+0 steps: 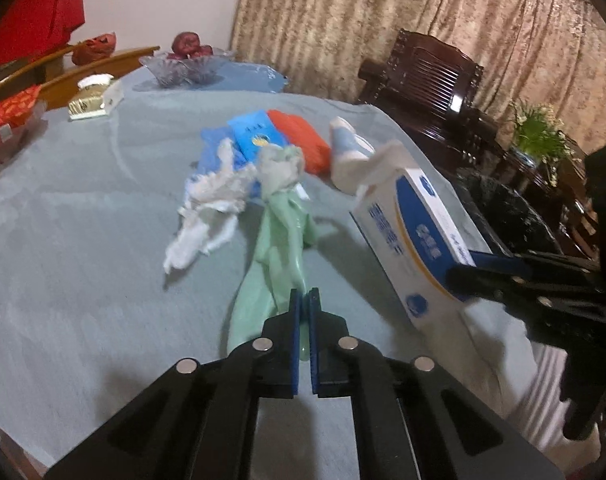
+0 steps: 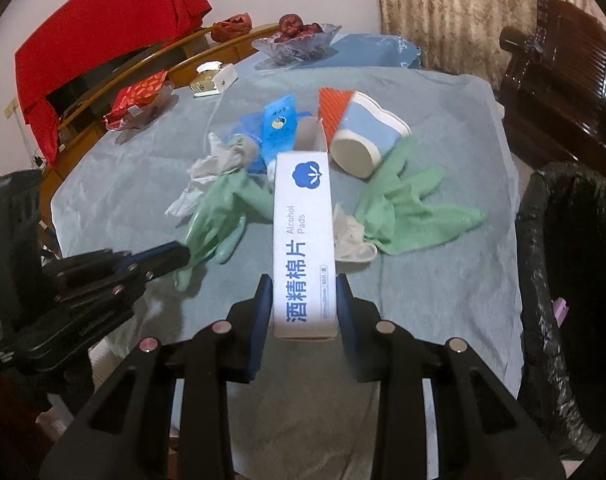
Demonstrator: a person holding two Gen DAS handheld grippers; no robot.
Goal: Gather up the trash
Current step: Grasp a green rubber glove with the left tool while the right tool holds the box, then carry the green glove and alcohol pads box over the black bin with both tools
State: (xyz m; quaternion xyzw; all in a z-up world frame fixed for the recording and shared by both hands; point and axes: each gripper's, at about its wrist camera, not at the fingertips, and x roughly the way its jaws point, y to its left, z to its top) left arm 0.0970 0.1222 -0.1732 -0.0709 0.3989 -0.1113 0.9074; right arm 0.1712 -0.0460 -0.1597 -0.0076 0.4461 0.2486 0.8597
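Note:
My left gripper (image 1: 304, 298) is shut on the cuff end of a pale green glove (image 1: 279, 236), which trails from the jaws toward the litter pile on the grey-blue tablecloth (image 1: 83, 240). My right gripper (image 2: 305, 292) is shut on a white and blue alcohol pads box (image 2: 303, 240), held lengthwise above the table with its far flap open. The pile holds crumpled tissue (image 1: 207, 208), a blue packet (image 1: 251, 136), an orange wrapper (image 1: 303, 140) and a tipped paper cup (image 2: 363, 144). A second green glove (image 2: 407, 208) lies beside more tissue (image 2: 351, 236).
A black-lined trash bin (image 2: 571, 280) stands off the table's right edge. At the far end are a glass fruit bowl (image 2: 299, 46), a tissue box (image 2: 215, 78) and red packets (image 2: 139, 100). A dark wooden chair (image 1: 423, 76) and a curtain are behind.

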